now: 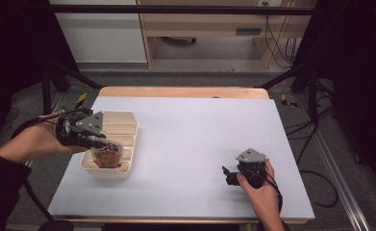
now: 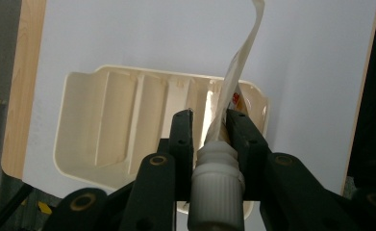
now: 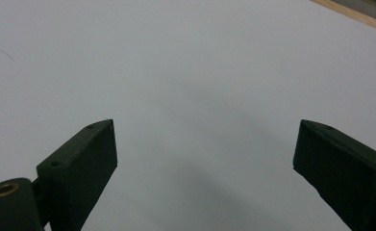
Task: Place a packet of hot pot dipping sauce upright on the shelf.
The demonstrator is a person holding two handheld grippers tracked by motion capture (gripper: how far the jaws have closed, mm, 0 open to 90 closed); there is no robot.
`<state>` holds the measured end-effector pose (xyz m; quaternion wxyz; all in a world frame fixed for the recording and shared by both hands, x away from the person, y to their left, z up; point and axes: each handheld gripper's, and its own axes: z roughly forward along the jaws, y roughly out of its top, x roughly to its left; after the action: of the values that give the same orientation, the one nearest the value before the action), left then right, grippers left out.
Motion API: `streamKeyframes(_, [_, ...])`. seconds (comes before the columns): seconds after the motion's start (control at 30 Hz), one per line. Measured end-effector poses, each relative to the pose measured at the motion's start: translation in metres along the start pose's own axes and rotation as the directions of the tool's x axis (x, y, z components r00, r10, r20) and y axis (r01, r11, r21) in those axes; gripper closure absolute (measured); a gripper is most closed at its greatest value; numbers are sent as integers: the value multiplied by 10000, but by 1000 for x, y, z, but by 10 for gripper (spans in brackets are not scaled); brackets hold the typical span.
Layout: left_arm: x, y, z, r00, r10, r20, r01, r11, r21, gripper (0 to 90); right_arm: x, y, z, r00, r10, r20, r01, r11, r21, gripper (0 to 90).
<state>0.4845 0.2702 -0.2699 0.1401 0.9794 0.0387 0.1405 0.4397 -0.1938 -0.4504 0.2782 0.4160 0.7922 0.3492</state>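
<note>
A cream plastic tray with several slots sits at the left of the white table mat. My left gripper hangs over the tray's near end, shut on a spouted pouch with a white screw cap. In the left gripper view the pouch rises edge-on between the black jaws, its cap at the bottom, with the tray behind it. My right gripper rests low on the mat at the right, held by a hand. The right gripper stands open above bare mat, nothing between its jaws.
The white mat covers a wooden table whose far edge shows beyond it. Black frame legs stand at both sides. Cables trail on the floor to the right. A wooden cabinet stands behind the table.
</note>
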Motion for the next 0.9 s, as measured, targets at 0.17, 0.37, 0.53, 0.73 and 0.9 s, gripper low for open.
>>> streamKeyframes(0.17, [-1,0,5,10000,4,92,-5,10000,44,734,-1,0,-1,10000,49,-3,-49,10000,-12,84])
streamKeyframes(0.37, [-4,0,9,9997,45,223,-47,10000,78,734,0,0,0,10000,-4,-15,4,10000,-34,84])
streamKeyframes(0.53, [-6,-4,15,9995,-9,322,6,10000,92,734,-1,0,0,10000,2,-12,-2,10000,-4,84])
streamKeyframes(0.73, [-7,-7,18,9992,-42,404,38,9999,94,734,-1,0,0,10000,2,-10,-2,10000,-14,84])
streamKeyframes(0.9, [-8,-9,21,9989,-59,464,55,9999,89,734,-1,0,-1,10000,-2,9,2,10000,-9,84])
